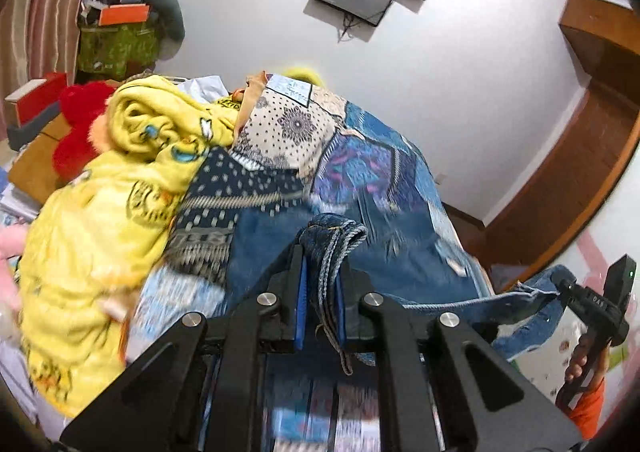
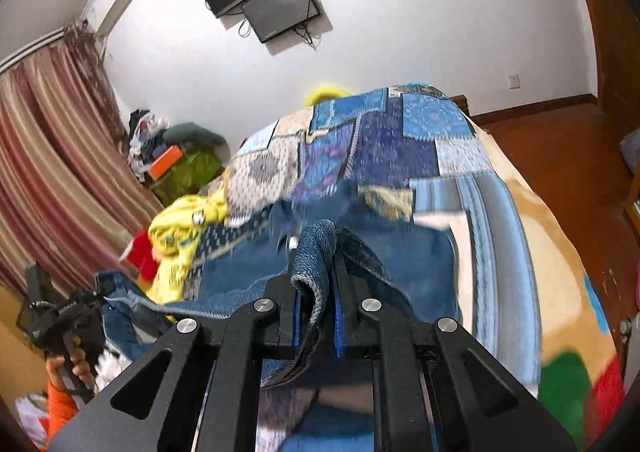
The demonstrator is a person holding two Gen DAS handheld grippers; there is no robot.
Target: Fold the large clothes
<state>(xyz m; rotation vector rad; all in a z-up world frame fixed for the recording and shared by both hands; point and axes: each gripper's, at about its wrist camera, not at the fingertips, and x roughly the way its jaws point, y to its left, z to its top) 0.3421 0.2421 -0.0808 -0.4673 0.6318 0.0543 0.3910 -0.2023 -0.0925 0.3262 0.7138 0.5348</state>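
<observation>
1. Left wrist view: the left hand-held gripper is seen clamped on a hemmed edge of the jeans, with denim pinched between its blue pads.
2. The right hand-held gripper is likewise closed on a thick denim edge, and the cloth is stretched between the two.
3. The jeans are held up over the bed, above a patchwork quilt; much of the garment is blurred.
4. The step in hand is judged to be the lifting and spreading of the garment before a first fold (no fold can be made out yet).
5. A clear flat patch of bed would be called for next, with both edges kept level as the jeans are laid down.
6. A crumpled yellow blanket and a red plush toy crowd the left side, so room there is limited.
</observation>
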